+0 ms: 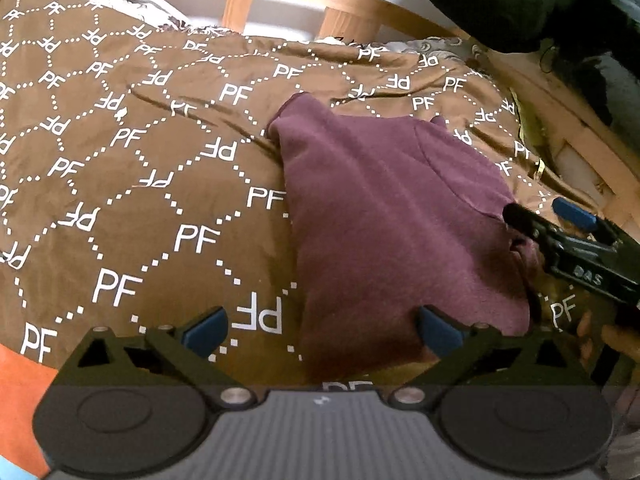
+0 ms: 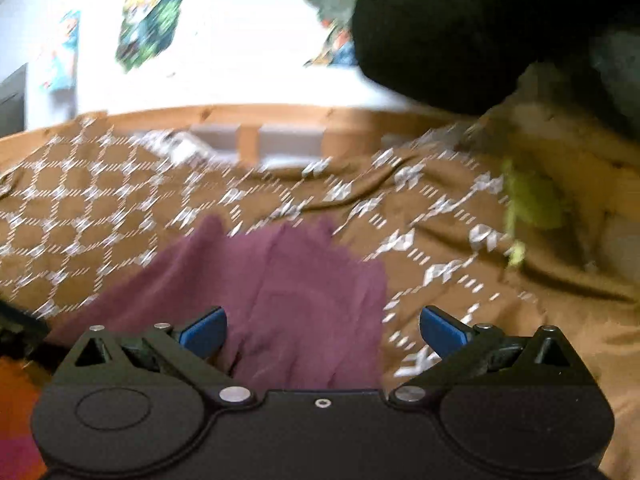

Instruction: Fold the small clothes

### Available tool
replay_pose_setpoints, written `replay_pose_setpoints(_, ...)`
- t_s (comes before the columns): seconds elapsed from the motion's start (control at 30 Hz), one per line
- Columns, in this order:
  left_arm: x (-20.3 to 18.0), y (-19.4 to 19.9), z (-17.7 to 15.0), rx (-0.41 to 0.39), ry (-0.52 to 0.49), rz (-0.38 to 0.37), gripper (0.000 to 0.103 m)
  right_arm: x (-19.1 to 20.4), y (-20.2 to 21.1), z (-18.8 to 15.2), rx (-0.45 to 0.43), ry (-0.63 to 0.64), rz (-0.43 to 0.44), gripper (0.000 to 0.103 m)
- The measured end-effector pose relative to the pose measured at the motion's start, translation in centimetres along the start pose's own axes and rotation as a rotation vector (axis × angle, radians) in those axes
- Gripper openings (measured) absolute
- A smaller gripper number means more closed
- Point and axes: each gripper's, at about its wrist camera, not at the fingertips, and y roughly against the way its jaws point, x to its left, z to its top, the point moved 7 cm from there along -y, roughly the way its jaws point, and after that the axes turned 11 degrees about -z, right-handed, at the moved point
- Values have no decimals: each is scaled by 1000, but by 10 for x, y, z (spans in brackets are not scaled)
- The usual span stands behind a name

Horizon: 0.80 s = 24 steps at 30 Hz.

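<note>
1. The maroon garment (image 1: 384,216) lies on the brown patterned bedspread (image 1: 132,184) of a bed with a wooden bed frame (image 1: 352,20). It is spread partly flat, with one narrow end toward the headboard and a bunched edge on its right side, so a fold can probably be made directly on the bed.
2. The left gripper (image 1: 322,330) hovers low at the garment's near edge. Its blue fingers (image 1: 204,330) are spread wide with nothing between them; one pad sits over bare bedspread, the other over the cloth. I judge it is placed to take the near hem.
3. The right gripper (image 1: 540,216), seen from the left wrist camera, reaches in from the right, its tip at the garment's rumpled right edge. One finger seems to touch or press the cloth while the other blue pad stands apart over the bedspread.
4. In the right wrist view the right gripper's own fingers (image 2: 200,330) are clearly apart, with cloth below them but not pinched. That picture is smeared, so finer contact cannot be told.
5. Both tools point forward toward the headboard, held low and roughly level over the bed.
</note>
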Motion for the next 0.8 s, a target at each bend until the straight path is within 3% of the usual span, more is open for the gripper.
replay_pose_setpoints(0.23, 1, -2, -1, 9, 4, -3, 102, -10, -30, 2, 6, -65, -63, 99)
replay_pose_setpoints(0.43, 0, -2, -1, 8, 5, -1, 102, -4, -42, -6, 73, -100, -30, 55)
replay_pose_setpoints(0.5, -1, 0, 0, -8, -2, 1, 102, 1, -41, -7, 72, -92, -18, 32)
replay_pose_setpoints(0.53, -4, 2, 1, -31, -12, -1, 102, 3, -40, -6, 65, -85, -16, 29)
replay_pose_setpoints(0.6, -10, 6, 2, -67, -46, -9, 102, 4, -36, -2, 39, -77, -12, 13)
replay_pose_setpoints(0.8, -30, 16, 17, -148, -88, -119, 102, -3, -32, 15, -49, -58, -28, 8)
